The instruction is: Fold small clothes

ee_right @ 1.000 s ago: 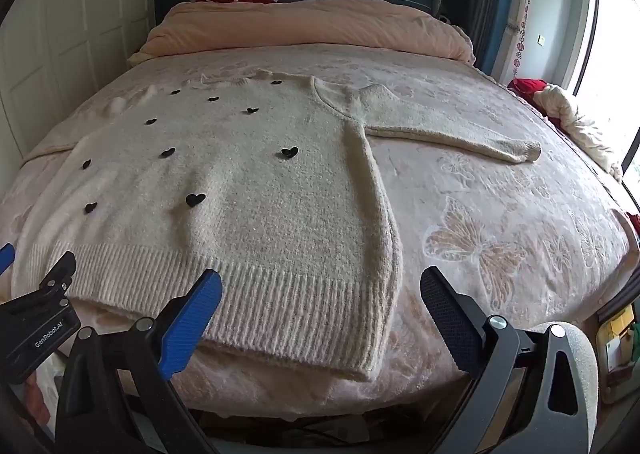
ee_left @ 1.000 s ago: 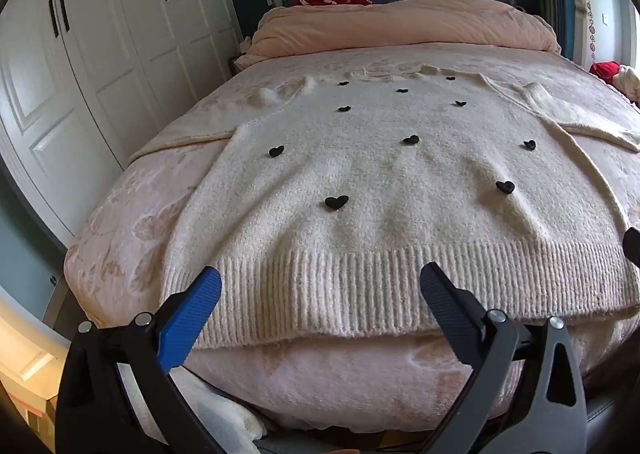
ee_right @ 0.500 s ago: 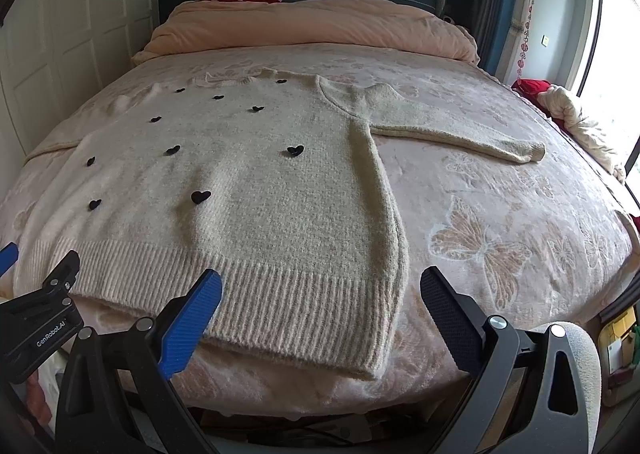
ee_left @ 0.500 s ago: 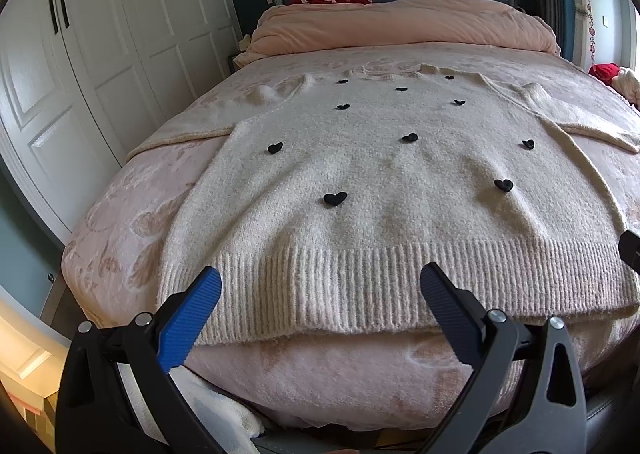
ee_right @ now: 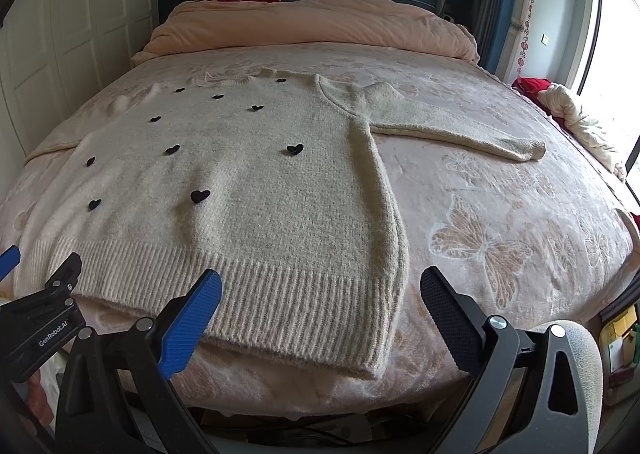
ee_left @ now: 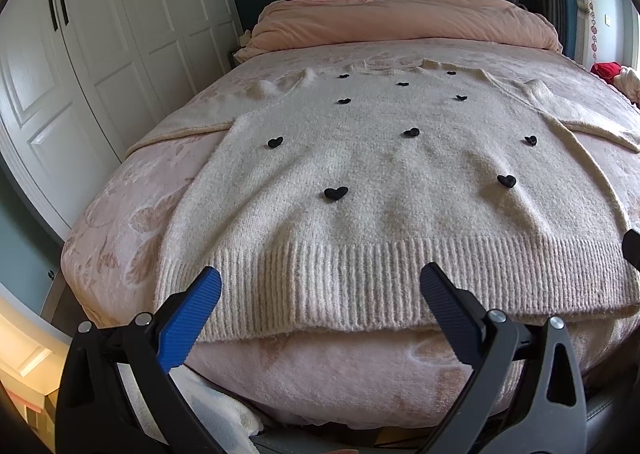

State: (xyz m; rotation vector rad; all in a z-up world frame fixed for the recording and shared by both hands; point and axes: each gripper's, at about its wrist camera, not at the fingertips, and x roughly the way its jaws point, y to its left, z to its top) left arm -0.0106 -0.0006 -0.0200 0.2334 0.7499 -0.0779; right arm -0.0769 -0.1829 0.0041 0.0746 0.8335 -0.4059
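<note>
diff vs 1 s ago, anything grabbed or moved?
Nothing grabbed or let go. Both grippers eased slightly forward toward the sweater: in each wrist view its ribbed hem sits a little nearer the fingertips than before. Left gripper and right gripper keep their jaws wide open and empty. The sweater lies flat on the bed as before, sleeve still spread out to the right.

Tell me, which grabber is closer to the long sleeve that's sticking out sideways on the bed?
Right. The right gripper hovers open at the sweater's hem corner below that sleeve. The left gripper, also open, sits further along the hem, toward the wardrobe.
</note>
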